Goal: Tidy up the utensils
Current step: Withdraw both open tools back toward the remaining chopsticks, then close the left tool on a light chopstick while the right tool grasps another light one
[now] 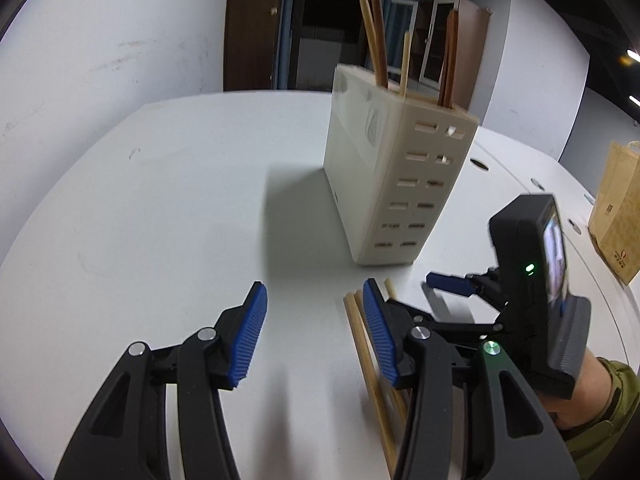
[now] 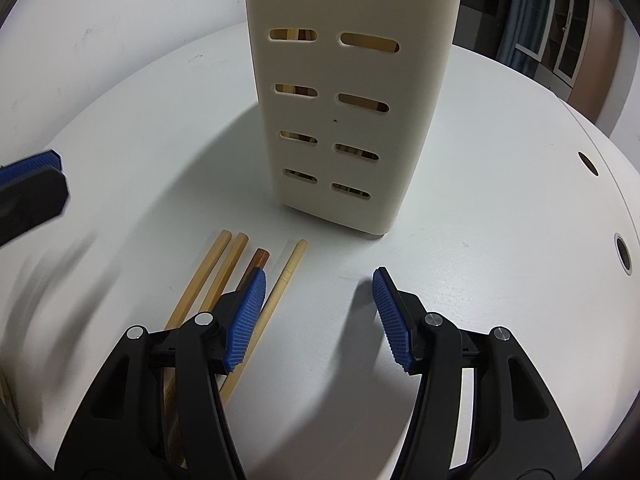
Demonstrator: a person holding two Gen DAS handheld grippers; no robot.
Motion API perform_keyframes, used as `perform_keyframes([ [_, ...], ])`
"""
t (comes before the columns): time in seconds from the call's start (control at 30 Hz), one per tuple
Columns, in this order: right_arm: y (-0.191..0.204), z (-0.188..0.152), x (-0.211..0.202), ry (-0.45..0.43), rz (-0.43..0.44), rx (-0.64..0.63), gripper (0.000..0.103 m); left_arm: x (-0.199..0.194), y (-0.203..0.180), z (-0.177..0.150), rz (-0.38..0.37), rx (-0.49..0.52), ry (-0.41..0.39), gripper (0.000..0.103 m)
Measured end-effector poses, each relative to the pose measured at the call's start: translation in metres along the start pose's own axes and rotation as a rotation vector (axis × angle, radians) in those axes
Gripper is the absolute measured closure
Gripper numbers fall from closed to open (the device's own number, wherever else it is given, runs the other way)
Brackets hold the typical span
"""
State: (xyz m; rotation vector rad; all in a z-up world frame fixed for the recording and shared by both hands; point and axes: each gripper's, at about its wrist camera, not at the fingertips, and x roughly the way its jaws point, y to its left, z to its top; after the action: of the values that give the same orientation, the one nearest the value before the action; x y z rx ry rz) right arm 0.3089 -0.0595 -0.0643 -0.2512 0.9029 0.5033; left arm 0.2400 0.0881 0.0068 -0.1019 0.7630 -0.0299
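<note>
Left gripper (image 1: 314,326): jaws wide apart, holding nothing, low over the white worktop (image 1: 160,200). Right gripper (image 2: 320,312): jaws likewise spread and empty. Loose chopsticks (image 2: 224,276): four visible, three pale and one dark, lying side by side on the worktop, partly under the right gripper's left finger. Utensil holder (image 2: 352,100): cream, slotted, upright behind them, with more sticks (image 1: 378,36) standing inside. Paper bag (image 1: 616,208): far right edge.
</note>
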Motion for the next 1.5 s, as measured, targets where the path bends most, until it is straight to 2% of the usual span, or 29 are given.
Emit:
perform_keyframes([
  [0.1,-0.004,0.003,-0.002,0.008,0.008,-0.004,0.055,0.009,0.000,-0.002,0.001,0.003,0.034,0.054],
  [0.27,-0.008,0.003,-0.003,0.015,0.018,-0.011,0.073,0.020,-0.004,-0.006,0.009,0.019,0.072,0.054],
  [0.4,-0.010,0.003,-0.003,0.019,0.026,-0.014,0.080,0.035,-0.007,-0.009,0.003,0.027,0.116,0.054],
  [0.47,-0.013,0.003,-0.002,0.023,0.033,-0.010,0.087,0.046,-0.007,-0.012,-0.002,0.032,0.144,0.054],
  [0.67,-0.018,0.002,-0.001,0.024,0.046,0.005,0.096,0.060,-0.018,-0.017,-0.004,0.055,0.182,0.054],
  [1.1,-0.014,0.004,-0.006,0.023,0.040,-0.007,0.098,0.082,-0.025,-0.021,0.017,0.067,0.215,0.054],
  [1.17,-0.013,0.004,-0.006,0.023,0.040,-0.006,0.098,0.084,-0.030,-0.021,0.063,0.098,0.214,0.059],
  [1.23,-0.013,0.004,-0.006,0.023,0.042,-0.003,0.098,0.081,-0.026,-0.022,0.067,0.095,0.216,0.062],
  [1.33,-0.017,0.005,-0.007,0.023,0.047,0.002,0.098,0.084,-0.025,-0.018,0.085,0.085,0.228,0.071],
  [1.5,-0.021,0.003,-0.008,0.019,0.056,0.011,0.099,0.089,-0.030,-0.013,0.093,0.117,0.239,0.081],
])
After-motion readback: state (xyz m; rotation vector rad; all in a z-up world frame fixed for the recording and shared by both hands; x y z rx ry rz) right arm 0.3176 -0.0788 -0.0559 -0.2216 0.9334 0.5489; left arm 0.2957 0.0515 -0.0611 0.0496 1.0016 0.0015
